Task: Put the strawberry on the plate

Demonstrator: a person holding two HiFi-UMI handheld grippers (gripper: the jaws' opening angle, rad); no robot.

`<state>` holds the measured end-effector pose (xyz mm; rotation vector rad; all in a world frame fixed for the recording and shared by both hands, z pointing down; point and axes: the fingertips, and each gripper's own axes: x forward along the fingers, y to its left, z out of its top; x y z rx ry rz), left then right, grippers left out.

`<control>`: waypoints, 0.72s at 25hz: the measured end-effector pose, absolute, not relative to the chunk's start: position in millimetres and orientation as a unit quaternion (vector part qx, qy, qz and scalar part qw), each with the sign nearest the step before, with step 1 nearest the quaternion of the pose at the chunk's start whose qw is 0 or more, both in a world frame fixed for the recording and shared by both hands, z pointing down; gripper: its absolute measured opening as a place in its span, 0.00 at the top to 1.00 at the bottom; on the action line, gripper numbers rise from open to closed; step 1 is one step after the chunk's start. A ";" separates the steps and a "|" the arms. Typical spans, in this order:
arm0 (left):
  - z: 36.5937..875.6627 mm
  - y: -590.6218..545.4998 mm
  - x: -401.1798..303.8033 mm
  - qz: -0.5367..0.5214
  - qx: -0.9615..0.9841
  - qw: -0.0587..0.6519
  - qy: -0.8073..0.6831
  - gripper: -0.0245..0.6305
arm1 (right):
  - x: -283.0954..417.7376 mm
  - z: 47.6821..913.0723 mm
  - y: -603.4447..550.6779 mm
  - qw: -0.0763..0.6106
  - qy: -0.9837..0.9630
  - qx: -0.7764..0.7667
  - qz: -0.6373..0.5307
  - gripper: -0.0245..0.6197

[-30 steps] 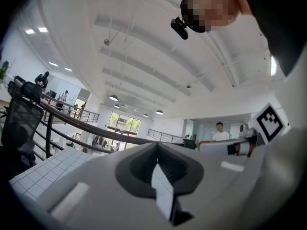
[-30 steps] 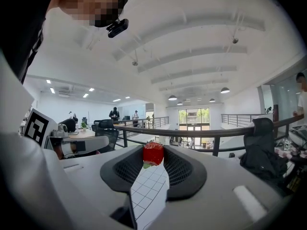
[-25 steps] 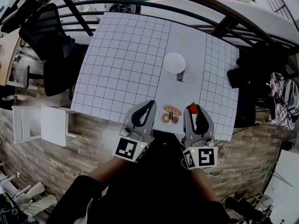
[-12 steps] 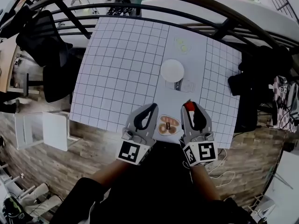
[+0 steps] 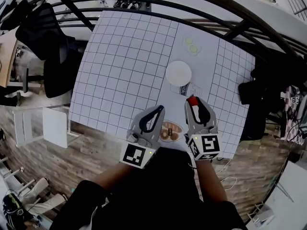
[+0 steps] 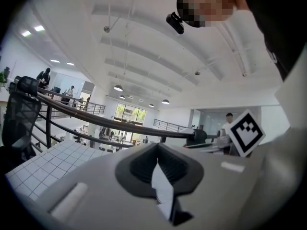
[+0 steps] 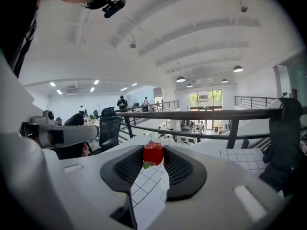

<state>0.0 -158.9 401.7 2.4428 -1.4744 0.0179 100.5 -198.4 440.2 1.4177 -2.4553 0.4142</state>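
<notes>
Strawberry [image 7: 153, 154] between right hand-held gripper [image 5: 193, 101] tips; plate [image 5: 178, 73] in head view only.

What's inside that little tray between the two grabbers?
I can see brown round pieces, maybe pastries, lying in the tray. The left gripper covers the tray's left edge, so anything there is hidden.

I could read no word or number anywhere. The dark print on the item [image 5: 186, 89] beside the plate [image 5: 178, 73] was too small.
</notes>
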 end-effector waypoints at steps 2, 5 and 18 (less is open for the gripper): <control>408.0 -164.0 -1.3 0.013 0.843 0.148 -0.517 0.95 | 99.3 450.1 -208.2 0.145 -0.851 0.481 0.152 0.76; 417.6 -171.3 -1.4 0.022 0.838 0.151 -0.523 0.95 | 97.1 464.0 -221.6 0.154 -0.853 0.472 0.161 0.76; 441.7 -188.0 9.7 0.033 0.823 0.165 -0.543 0.95 | 85.5 551.5 -271.6 0.244 -0.860 0.424 0.144 0.76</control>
